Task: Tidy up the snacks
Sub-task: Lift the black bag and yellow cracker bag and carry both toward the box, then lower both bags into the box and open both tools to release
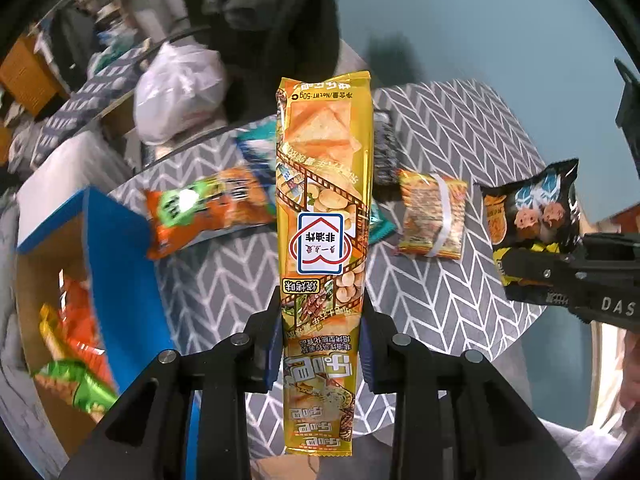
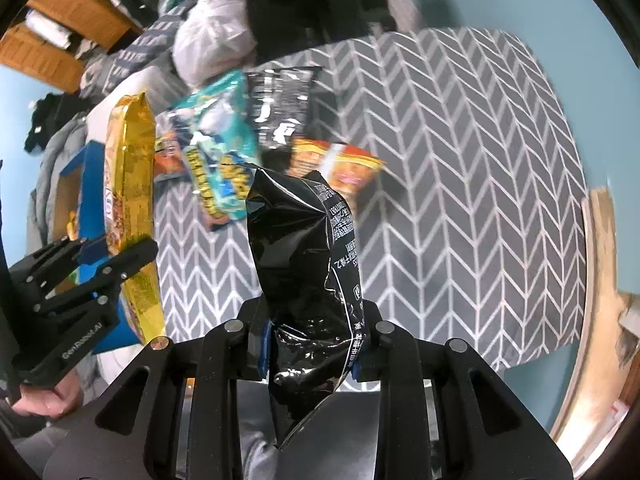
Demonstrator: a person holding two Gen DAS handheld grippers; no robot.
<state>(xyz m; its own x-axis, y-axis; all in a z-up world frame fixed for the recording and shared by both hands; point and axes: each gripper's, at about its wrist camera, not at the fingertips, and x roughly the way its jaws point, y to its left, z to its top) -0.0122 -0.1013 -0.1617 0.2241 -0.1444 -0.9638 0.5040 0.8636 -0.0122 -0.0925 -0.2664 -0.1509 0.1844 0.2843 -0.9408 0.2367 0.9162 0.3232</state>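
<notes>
My left gripper (image 1: 322, 344) is shut on a long yellow snack pack (image 1: 324, 208) and holds it above the table; the pack also shows in the right wrist view (image 2: 130, 200). My right gripper (image 2: 310, 344) is shut on a black snack bag (image 2: 304, 248), whose printed front shows in the left wrist view (image 1: 532, 224). A blue-edged cardboard box (image 1: 104, 248) with several snack packs inside stands at the left. On the grey chevron tablecloth (image 2: 460, 184) lie an orange pack (image 1: 208, 208), a small banded pack (image 1: 434, 216), a teal bag (image 2: 220, 148) and another black bag (image 2: 280, 104).
A white plastic bag (image 1: 176, 92) and dark clothing (image 1: 272, 8) sit beyond the table's far edge. Wooden shelves (image 2: 60, 20) stand at the far left. The floor (image 1: 500, 12) is teal. The right half of the tablecloth is bare.
</notes>
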